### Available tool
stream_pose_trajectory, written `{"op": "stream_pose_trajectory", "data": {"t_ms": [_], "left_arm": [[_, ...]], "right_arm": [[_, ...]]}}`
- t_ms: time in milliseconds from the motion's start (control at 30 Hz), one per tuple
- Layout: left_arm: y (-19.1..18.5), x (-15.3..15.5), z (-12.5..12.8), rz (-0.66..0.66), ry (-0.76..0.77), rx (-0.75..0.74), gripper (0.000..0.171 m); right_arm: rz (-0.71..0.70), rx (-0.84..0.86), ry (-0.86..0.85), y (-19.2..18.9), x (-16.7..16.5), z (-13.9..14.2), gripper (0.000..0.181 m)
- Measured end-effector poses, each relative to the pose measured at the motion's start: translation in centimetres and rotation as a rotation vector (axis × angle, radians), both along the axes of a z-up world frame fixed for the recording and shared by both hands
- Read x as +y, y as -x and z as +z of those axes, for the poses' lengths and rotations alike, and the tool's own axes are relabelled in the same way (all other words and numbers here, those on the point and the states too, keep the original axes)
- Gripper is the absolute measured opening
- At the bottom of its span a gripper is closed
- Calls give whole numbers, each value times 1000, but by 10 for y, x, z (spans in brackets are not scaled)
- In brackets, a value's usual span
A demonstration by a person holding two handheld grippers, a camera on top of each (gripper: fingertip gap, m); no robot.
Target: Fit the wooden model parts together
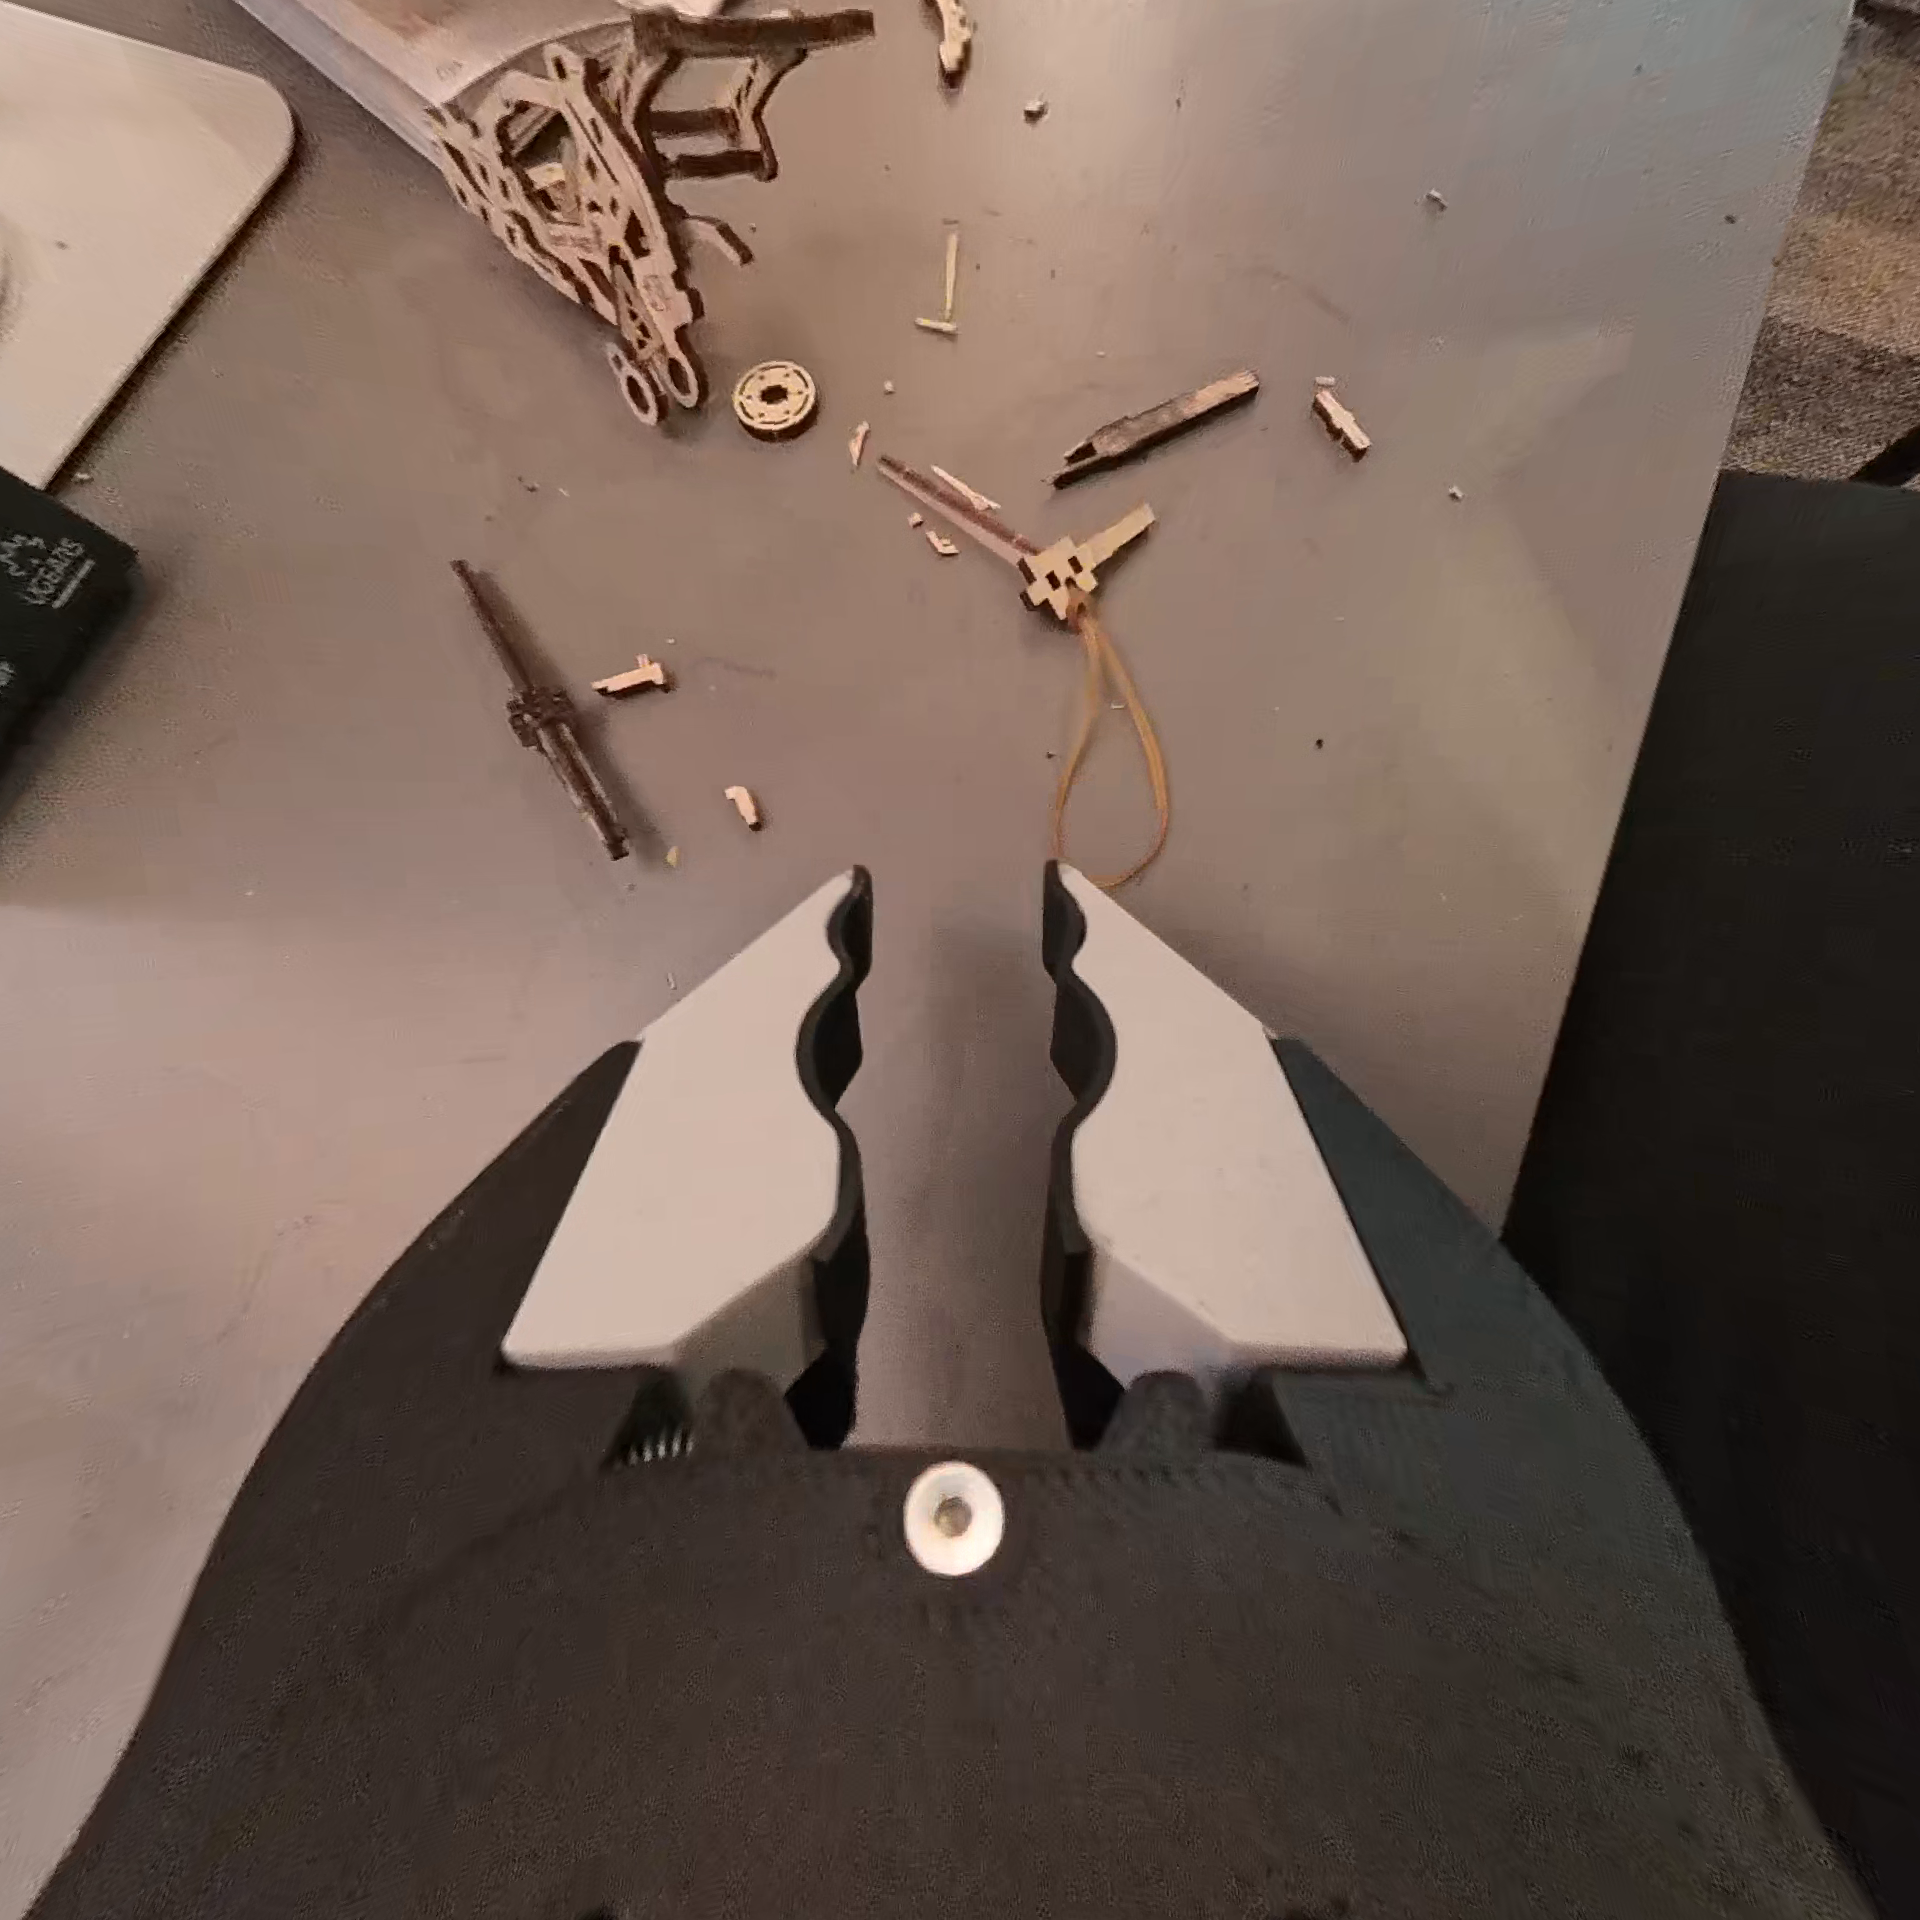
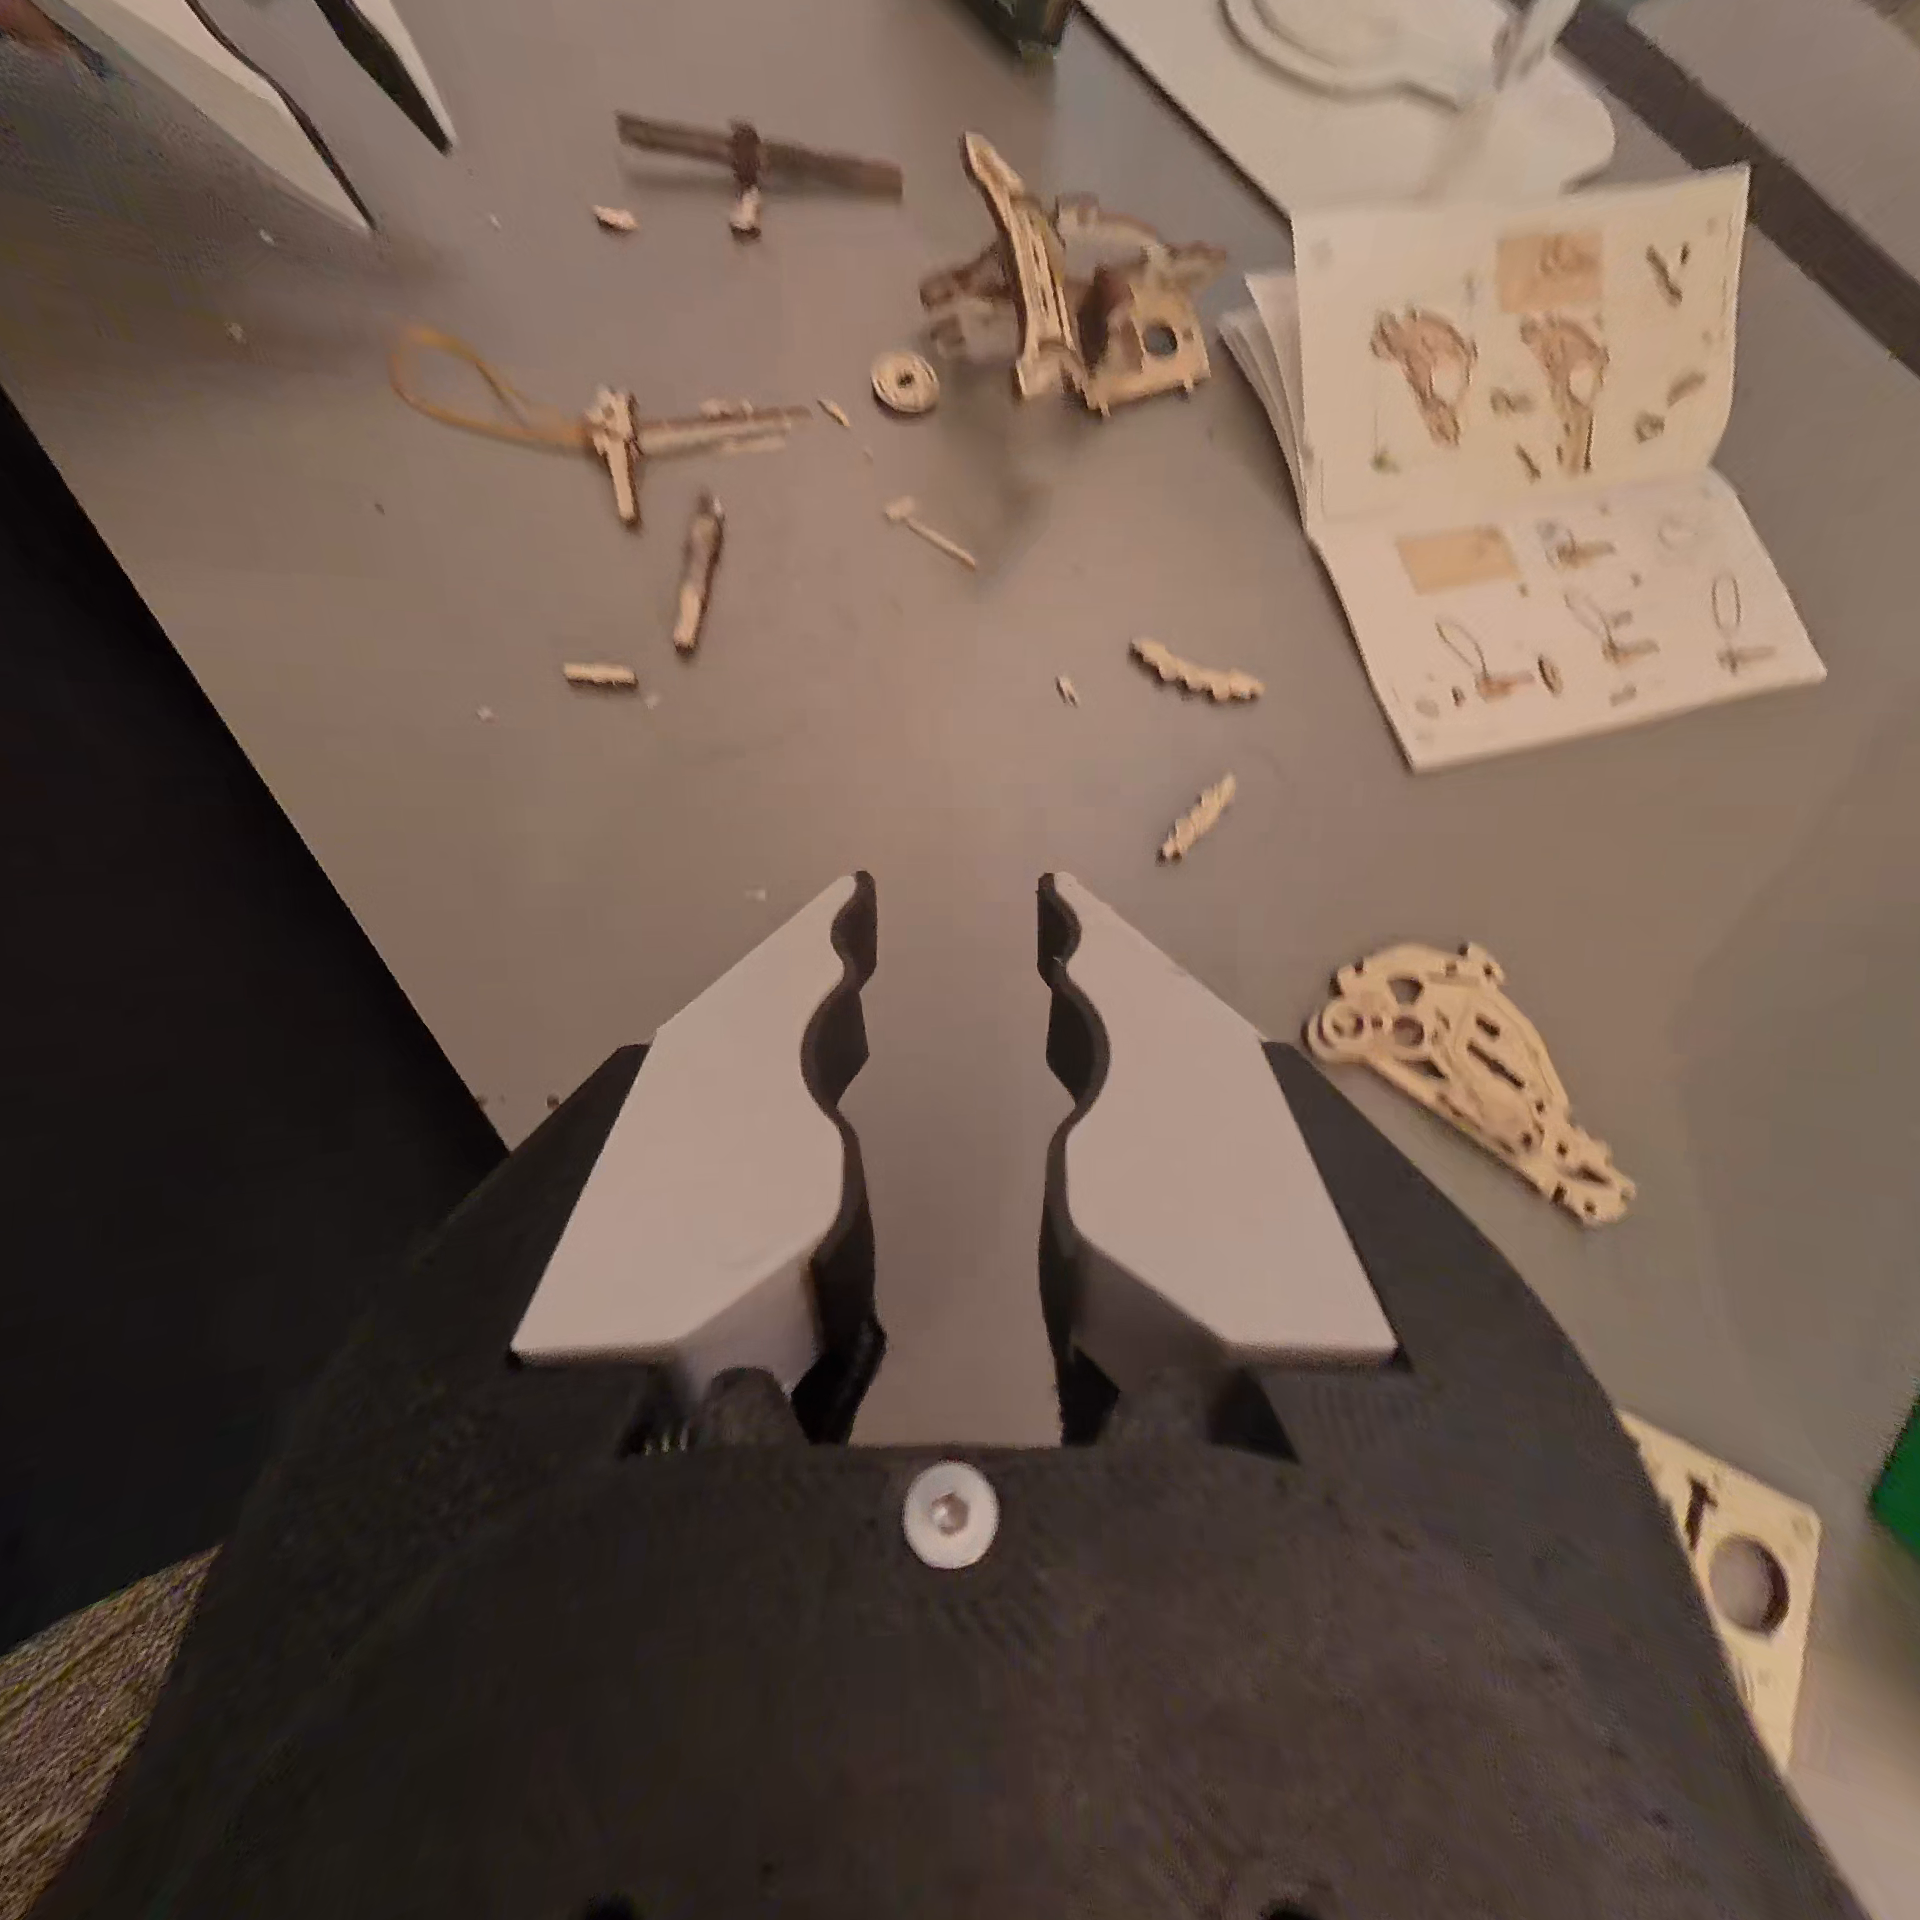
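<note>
Both grippers hang over the grey table (image 1: 312,1039) with nothing in them. The left gripper (image 1: 957,883) has its jaws spread apart, and so does the right gripper (image 2: 957,888).

Ahead of the left one, just past its right fingertip, lies a rubber band (image 1: 1117,769) looped onto a small cross piece (image 1: 1070,577). Farther ahead and to the left sits the half-built model (image 1: 582,197), with a little wheel (image 1: 775,402) just beside it. A dark rod (image 1: 545,712) lies off to the left, nearer in.

From the right gripper, a flat lattice panel (image 2: 1475,1081) lies close on its right, and the open booklet (image 2: 1538,468) is farther ahead on that side. Loose wooden bits are scattered everywhere in between.
</note>
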State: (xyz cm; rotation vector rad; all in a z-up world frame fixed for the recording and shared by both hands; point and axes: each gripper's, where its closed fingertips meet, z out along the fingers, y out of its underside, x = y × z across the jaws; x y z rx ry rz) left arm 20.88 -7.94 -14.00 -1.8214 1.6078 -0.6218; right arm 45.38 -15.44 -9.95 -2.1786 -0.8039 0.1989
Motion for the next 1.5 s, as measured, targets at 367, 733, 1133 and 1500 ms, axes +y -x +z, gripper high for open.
{"op": "stream_pose_trajectory", "data": {"t_ms": [367,733,1133,1500], "left_arm": [[-10,5,-6,1,-19,8,31],[-3,39,-16,71,-50,58,28],[-33,63,-6,-45,-247,121,27],[-41,83,-19,-170,-195,285,21]], "right_arm": [[-4,16,89,15,-14,-29,31],[96,110,73,67,12,-28,29],[148,117,73,92,25,-35,26],[178,154,80,103,30,-38,26]]}}
